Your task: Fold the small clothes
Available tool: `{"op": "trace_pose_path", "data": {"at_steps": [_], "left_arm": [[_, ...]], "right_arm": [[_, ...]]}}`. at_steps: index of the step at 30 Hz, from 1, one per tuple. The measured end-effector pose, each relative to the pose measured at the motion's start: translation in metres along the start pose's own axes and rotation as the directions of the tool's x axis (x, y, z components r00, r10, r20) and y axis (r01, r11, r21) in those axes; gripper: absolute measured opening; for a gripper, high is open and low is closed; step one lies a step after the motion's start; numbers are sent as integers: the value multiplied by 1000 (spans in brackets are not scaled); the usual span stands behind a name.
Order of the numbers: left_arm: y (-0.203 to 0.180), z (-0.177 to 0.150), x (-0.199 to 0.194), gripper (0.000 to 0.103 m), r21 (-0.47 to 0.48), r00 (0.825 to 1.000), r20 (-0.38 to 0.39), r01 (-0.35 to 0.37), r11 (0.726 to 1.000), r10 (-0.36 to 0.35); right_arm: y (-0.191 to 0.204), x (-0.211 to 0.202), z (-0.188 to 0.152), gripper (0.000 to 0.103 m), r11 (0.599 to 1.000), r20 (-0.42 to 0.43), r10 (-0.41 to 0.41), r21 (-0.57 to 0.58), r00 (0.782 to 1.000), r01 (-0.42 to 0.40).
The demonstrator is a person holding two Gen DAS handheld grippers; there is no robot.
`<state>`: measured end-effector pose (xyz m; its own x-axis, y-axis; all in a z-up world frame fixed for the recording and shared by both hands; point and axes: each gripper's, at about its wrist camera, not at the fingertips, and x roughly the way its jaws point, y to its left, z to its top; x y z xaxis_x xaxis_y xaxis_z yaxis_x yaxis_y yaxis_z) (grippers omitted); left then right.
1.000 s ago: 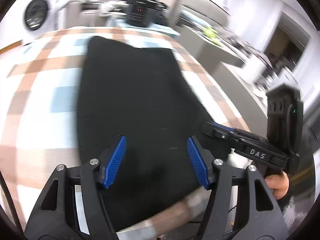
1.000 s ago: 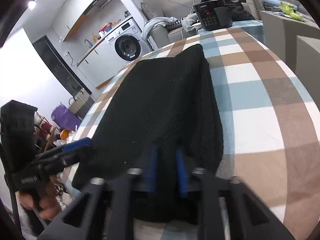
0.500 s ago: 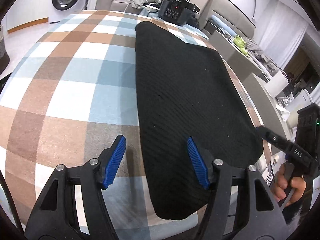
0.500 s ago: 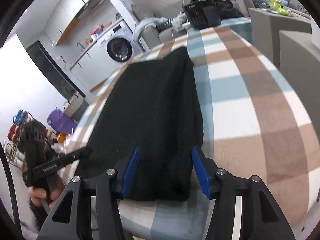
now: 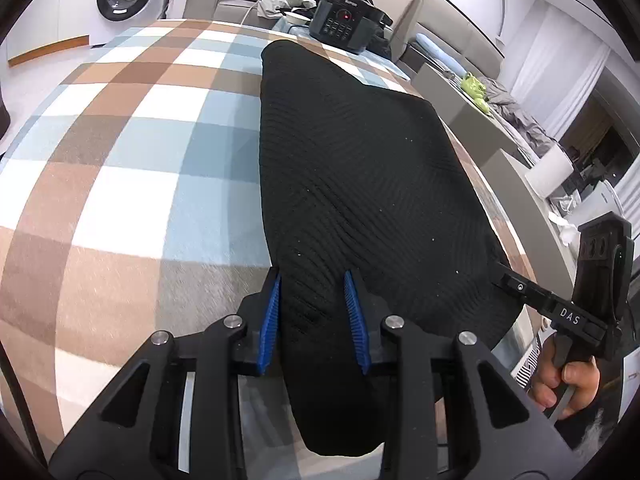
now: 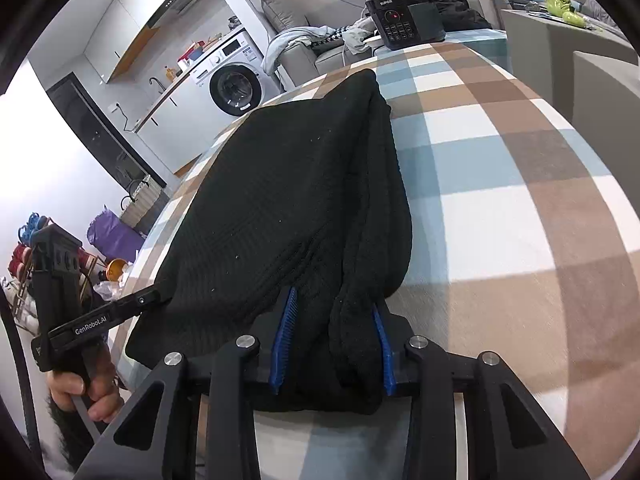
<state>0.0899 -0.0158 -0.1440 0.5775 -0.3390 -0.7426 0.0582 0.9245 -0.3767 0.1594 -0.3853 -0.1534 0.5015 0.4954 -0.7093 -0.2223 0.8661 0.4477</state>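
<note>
Black garment (image 5: 360, 184) edge between left hand-held gripper (image 5: 314, 316) pads

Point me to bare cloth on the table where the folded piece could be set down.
Free: the wide checked tablecloth on the left gripper's side of the black garment, and another on the right gripper's side. Crowded: the far end, by the black appliance, and the near edge, where both grippers have just been closing around the hem.
</note>
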Motion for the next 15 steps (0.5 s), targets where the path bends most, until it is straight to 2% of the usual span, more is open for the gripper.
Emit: {"op": "trace_pose_path", "data": {"at_steps": [3, 9, 15], "left_arm": [[7, 11, 4, 28, -4, 1000, 7, -13, 1000, 13], [26, 56, 22, 28, 30, 996, 33, -82, 996, 81], [46, 91, 40, 28, 20, 992, 53, -117, 993, 116]], "right_arm": [[4, 15, 14, 35, 1000, 0, 1, 19, 1000, -1], [23, 52, 48, 35, 999, 10, -32, 26, 999, 32], [36, 79, 73, 36, 994, 45, -94, 64, 995, 91]]}}
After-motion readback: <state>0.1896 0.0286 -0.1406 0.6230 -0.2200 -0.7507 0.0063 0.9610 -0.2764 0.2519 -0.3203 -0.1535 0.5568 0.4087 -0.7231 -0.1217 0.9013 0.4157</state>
